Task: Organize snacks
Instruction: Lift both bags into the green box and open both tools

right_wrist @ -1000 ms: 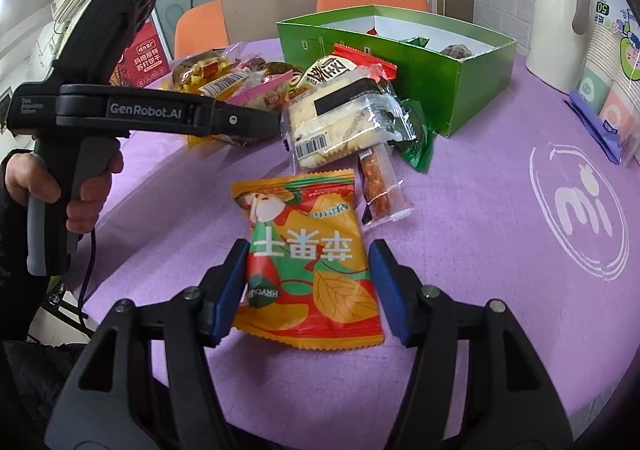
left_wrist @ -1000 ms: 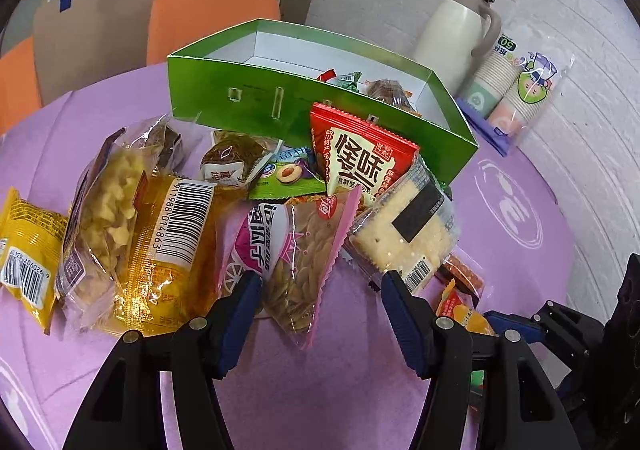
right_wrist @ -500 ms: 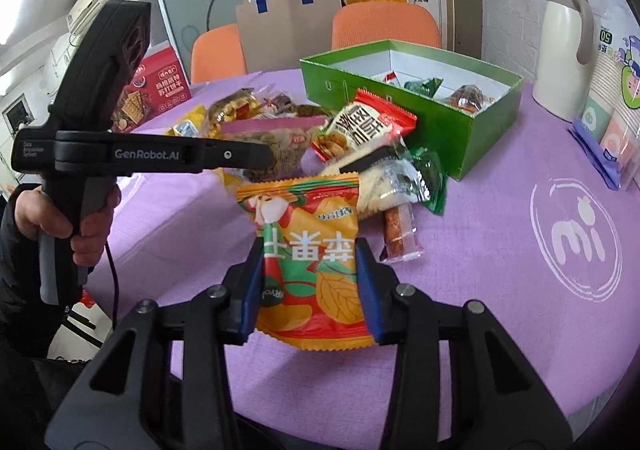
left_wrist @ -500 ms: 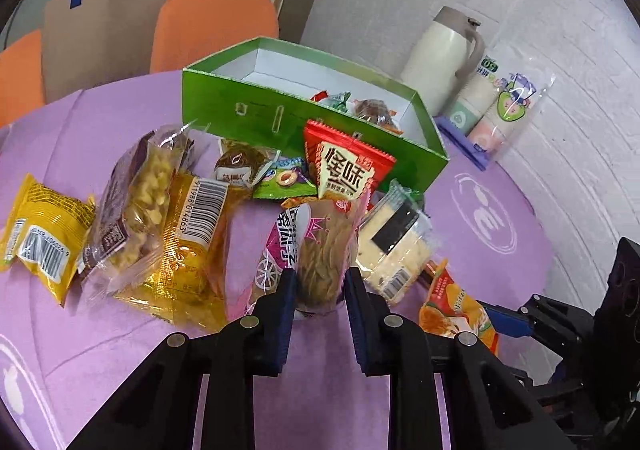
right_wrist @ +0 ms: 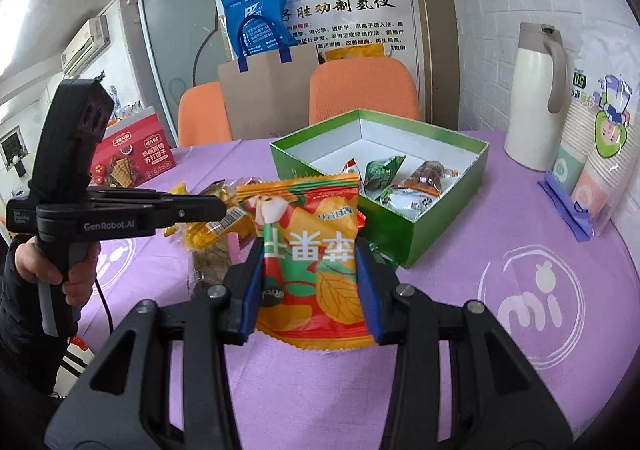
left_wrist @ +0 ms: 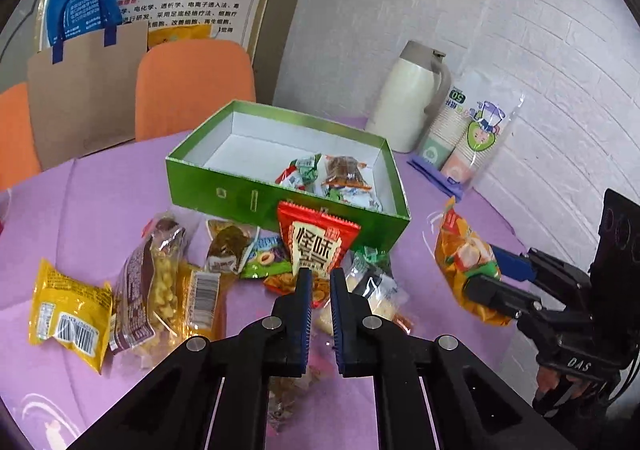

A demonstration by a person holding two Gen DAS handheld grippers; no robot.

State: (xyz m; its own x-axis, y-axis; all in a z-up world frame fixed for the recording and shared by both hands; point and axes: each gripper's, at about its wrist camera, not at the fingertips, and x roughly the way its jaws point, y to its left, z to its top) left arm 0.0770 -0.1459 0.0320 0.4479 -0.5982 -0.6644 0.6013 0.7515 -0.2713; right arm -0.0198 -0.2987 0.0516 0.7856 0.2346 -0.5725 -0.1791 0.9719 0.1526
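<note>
Two snack packets held above the counter, box next

The right gripper is clamped on an orange-red foil snack packet; the left gripper is pinched on a clear pink-edged packet. The green open cardboard box, at twelve o'clock, likely receives both.

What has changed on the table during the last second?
The left gripper closed on the pink noodle packet and lifted it. The right gripper closed on the orange packet and lifted it off the table. The green box and the other snacks stayed where they were.
</note>
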